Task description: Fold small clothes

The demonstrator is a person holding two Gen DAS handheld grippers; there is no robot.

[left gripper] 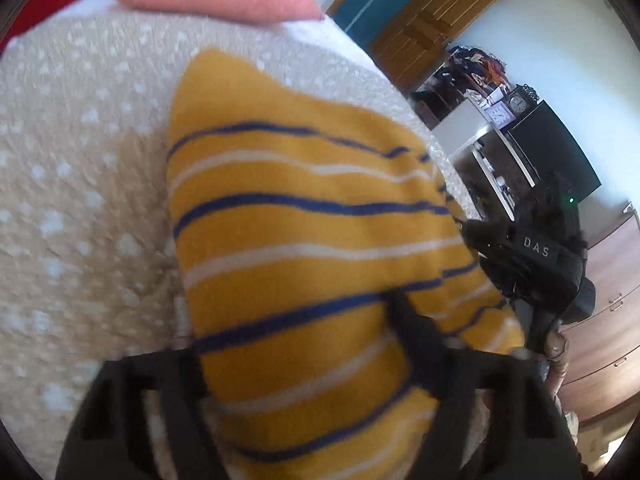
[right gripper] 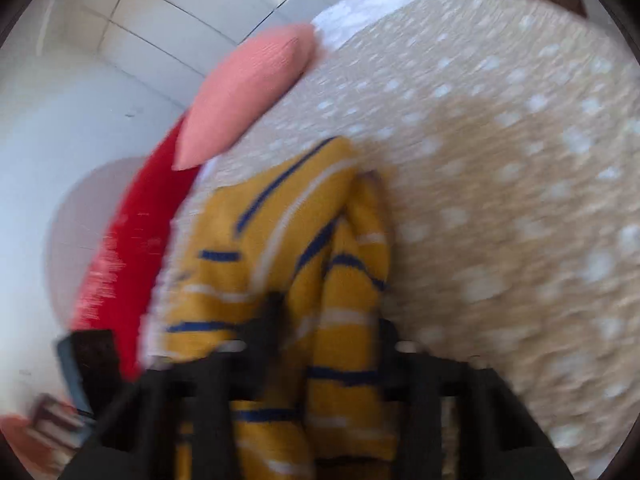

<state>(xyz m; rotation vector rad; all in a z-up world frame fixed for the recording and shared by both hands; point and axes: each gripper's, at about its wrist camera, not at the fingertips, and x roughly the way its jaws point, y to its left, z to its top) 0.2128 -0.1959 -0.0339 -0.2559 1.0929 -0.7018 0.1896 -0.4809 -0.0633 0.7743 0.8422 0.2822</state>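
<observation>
While both tongs, left tongs [left gripper: 304, 344] and right tongs [right gripper: 320, 344], pinch the yellow striped garment [left gripper: 304, 216] by an edge, it hangs draped ahead of them over the dotted bed cover [left gripper: 80, 160], apparently raised to make a fold.

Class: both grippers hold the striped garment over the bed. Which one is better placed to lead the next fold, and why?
Probably the left gripper. Its view shows the yellow striped garment spread broad and fairly flat ahead on the dotted bedspread. At the right gripper the cloth hangs bunched in vertical folds.
</observation>
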